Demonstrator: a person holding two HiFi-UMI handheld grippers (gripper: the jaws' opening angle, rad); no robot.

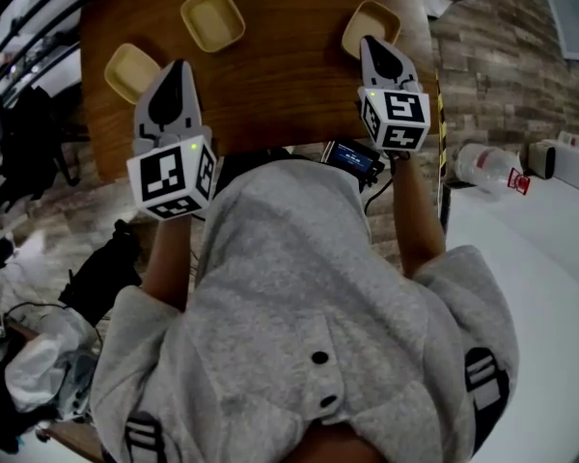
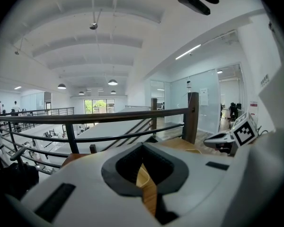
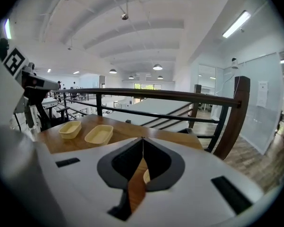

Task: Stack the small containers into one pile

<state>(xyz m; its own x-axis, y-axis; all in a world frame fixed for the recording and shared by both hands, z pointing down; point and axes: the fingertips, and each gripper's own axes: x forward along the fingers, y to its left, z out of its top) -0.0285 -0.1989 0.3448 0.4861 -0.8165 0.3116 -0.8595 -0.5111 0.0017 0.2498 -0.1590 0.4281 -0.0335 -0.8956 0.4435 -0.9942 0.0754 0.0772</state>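
Note:
Three small beige containers sit on the wooden table (image 1: 289, 104): one at the left (image 1: 127, 69), one at the far middle (image 1: 212, 19), one at the right (image 1: 370, 25). My left gripper (image 1: 180, 66) hovers just right of the left container, jaws shut and empty; a slice of that container (image 2: 142, 176) shows under the jaws (image 2: 144, 145). My right gripper (image 1: 372, 42) hangs over the near edge of the right container, its tips (image 3: 143, 140) meeting with nothing between them. Below them a bit of that container's rim (image 3: 146, 175) shows. The other two containers (image 3: 70, 129) (image 3: 99, 134) lie to its left.
A small device with a screen (image 1: 352, 157) lies at the table's near edge by my right wrist. A dark railing (image 3: 146, 96) runs beyond the far side. A plastic bottle (image 1: 487, 167) lies on a white surface to the right. Bags and cables (image 1: 96, 278) cover the floor left.

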